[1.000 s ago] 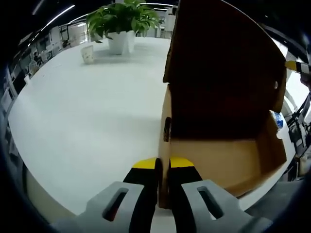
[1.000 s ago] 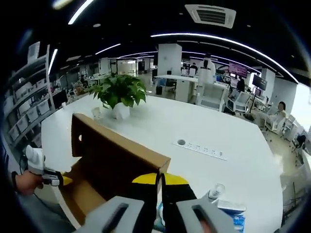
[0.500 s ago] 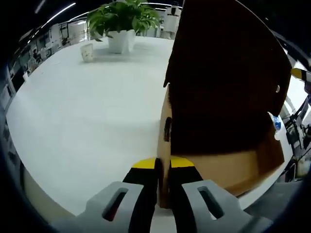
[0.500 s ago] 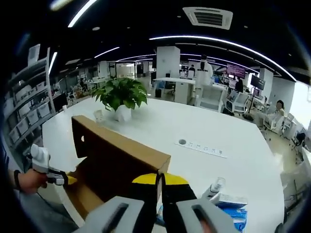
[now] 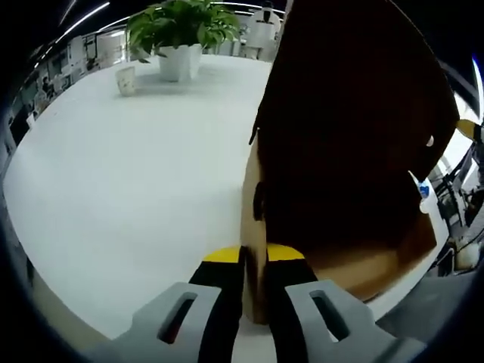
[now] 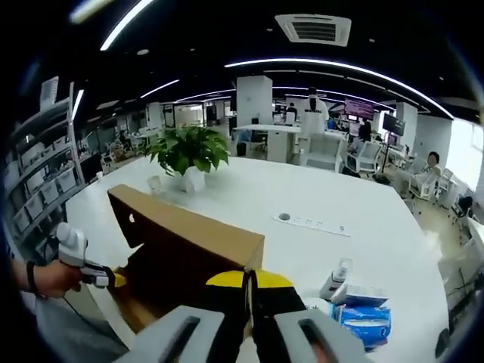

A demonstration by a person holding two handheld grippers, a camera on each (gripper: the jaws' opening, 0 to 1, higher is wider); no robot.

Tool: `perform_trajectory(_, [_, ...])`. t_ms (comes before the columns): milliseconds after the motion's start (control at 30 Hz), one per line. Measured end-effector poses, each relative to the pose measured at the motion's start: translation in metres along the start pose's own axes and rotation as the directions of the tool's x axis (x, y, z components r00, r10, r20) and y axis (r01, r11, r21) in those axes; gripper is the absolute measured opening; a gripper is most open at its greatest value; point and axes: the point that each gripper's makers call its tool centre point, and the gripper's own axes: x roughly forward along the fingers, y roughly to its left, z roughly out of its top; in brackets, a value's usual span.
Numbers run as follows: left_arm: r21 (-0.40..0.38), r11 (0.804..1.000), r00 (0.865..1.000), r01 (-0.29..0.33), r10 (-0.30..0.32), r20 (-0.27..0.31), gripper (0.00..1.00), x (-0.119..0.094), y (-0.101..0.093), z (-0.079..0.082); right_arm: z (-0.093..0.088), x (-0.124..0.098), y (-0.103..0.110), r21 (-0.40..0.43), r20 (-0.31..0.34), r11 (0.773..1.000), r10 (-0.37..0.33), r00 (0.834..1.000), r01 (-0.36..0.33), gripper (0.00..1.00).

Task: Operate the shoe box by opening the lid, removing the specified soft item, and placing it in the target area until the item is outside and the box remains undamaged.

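Observation:
The brown cardboard shoe box [image 5: 355, 265] stands on the white table [image 5: 113, 174] with its lid [image 5: 348, 113] swung up. My left gripper [image 5: 255, 261] is shut on the box's near side wall. My right gripper [image 6: 248, 278] is shut on the lid's free edge [image 6: 189, 234]. The left gripper [image 6: 113, 278] also appears at the left of the right gripper view, held by a hand [image 6: 45, 278]. A yellow tip of the right gripper [image 5: 469, 128] peeks past the lid. The box's inside lies in deep shadow, so I cannot tell what is in it.
A potted plant [image 5: 178, 30] and a small white cup [image 5: 125, 79] stand at the table's far side. Beside the box lie a small bottle [image 6: 335, 278] and a blue packet [image 6: 363, 318]. A socket strip [image 6: 310, 224] sits mid-table. People sit in the office behind.
The lid has shifted a little with the right gripper and now covers more of the box's floor in the left gripper view. Both grippers keep their hold.

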Motion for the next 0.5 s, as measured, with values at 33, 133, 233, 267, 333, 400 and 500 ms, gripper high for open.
perform_trajectory(33, [-0.016,1.0,1.0,0.019,-0.019,0.0,0.09,0.0,0.0,0.0,-0.002,-0.002,0.001,0.005,0.0,1.0,-0.001,1.0,0.001,0.0])
perform_trajectory(133, [-0.037,0.998,0.999,0.046,-0.046,0.0,0.11,0.001,0.001,0.0,-0.007,-0.005,0.005,-0.002,-0.002,1.0,-0.009,1.0,0.009,0.0])
perform_trajectory(233, [-0.014,0.999,0.999,0.049,-0.049,-0.001,0.11,0.001,-0.002,-0.001,-0.012,-0.009,0.007,-0.003,-0.002,1.0,-0.011,1.0,0.011,0.0])
perform_trajectory(267, [-0.011,0.999,0.999,0.05,-0.05,-0.001,0.11,0.001,-0.002,-0.001,-0.013,-0.011,0.008,-0.002,-0.002,1.0,-0.011,1.0,0.011,0.0])
perform_trajectory(333, [-0.014,0.998,0.998,0.055,-0.055,-0.001,0.11,0.001,-0.002,-0.001,-0.018,-0.013,0.01,-0.009,-0.005,1.0,-0.013,1.0,0.013,0.0])
perform_trajectory(400, [-0.014,0.998,0.998,0.061,-0.061,-0.002,0.11,0.001,-0.002,-0.001,-0.022,-0.016,0.011,0.004,-0.009,1.0,-0.01,1.0,0.01,0.0])
perform_trajectory(500, [-0.016,0.998,0.998,0.068,-0.068,-0.004,0.12,0.001,-0.003,-0.001,-0.027,-0.02,0.015,0.009,-0.01,1.0,-0.011,1.0,0.012,0.0])
